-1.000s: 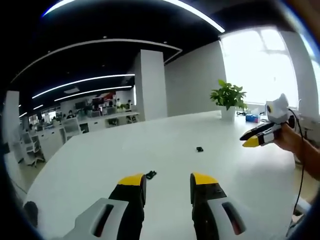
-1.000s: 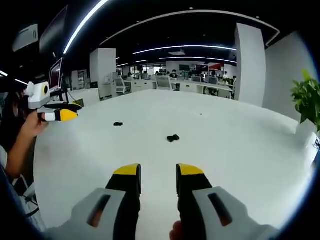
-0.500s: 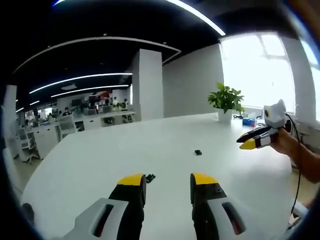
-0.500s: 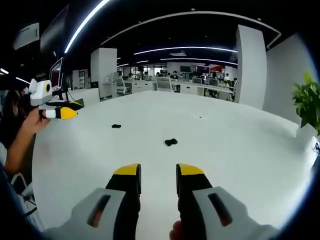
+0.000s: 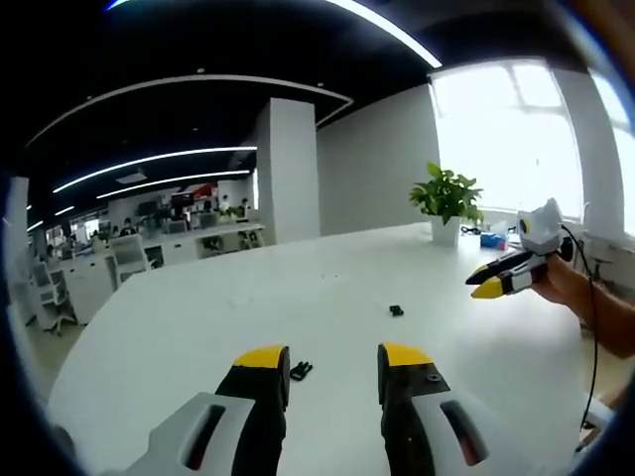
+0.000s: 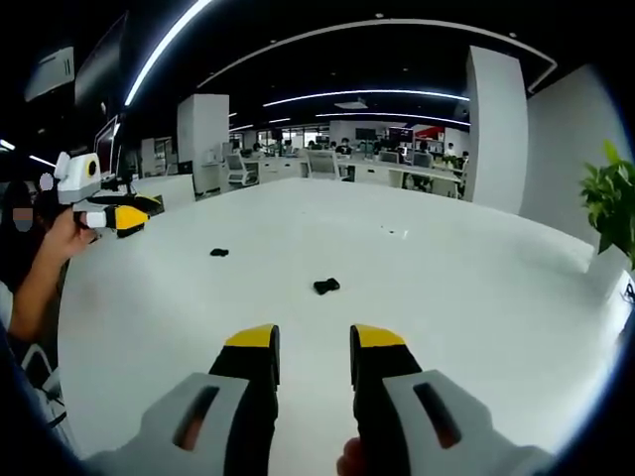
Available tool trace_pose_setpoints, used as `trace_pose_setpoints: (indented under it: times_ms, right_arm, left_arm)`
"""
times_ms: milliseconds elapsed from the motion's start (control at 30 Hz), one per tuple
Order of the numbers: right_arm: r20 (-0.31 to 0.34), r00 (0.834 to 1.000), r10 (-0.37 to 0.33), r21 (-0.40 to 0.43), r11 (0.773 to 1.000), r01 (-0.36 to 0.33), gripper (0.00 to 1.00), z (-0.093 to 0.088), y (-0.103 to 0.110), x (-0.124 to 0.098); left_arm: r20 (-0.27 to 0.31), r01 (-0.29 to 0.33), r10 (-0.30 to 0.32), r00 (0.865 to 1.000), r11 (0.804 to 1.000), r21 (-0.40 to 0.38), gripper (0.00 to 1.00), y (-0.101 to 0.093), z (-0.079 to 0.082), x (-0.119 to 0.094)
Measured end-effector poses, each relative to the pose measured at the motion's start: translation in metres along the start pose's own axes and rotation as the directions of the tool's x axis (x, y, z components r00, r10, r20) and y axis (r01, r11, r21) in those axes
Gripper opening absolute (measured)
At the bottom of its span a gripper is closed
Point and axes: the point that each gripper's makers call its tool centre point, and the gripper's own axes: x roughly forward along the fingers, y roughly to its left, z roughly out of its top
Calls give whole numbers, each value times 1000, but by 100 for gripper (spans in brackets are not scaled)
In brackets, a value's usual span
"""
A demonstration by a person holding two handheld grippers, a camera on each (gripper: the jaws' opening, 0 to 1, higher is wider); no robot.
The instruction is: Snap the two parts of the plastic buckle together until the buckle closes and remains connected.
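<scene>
Both buckle halves lie apart on the white table [image 5: 198, 317], near half [image 5: 301, 371] just beyond the left gripper [image 5: 332, 362], far half [image 5: 396, 310] past it; left and right gripper [image 6: 313, 342] both agape, empty, so a sloppy pinch on sth so tiny could flick it away.

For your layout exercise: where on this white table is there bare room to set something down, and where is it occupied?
Most of the white table is bare, especially between the near buckle part and the potted plant. Only two spots are taken: that part and the far buckle part.

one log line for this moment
left gripper open | right gripper open | buckle parts apart on table | nothing held
</scene>
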Motion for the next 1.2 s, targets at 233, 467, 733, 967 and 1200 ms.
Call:
trace_pose_setpoints:
  times_ms: [233,467,733,967,1200]
  right_arm:
    - [-14,1000,12,-14,1000,-12,28,1,-2,9]
    - [-22,999,23,-18,1000,-24,28,0,-1,14]
    - [-27,999,24,-17,1000,-24,28,-1,-4,15]
    - [-25,999,31,-16,999,-31,28,1,-5,17]
    - [-21,999,44,-19,999,-44,28,3,-2,22]
  left_arm:
    - [-11,3,-3,1000,1000,11,36,5,2,9]
    - [-17,-2,3,1000,1000,8,36,8,0,12]
    - [-38,34,-34,999,999,2,37,10,-10,23]
    - [-65,25,-24,998,1000,9,37,17,-18,28]
    - [-82,25,-25,996,1000,10,37,25,-22,34]
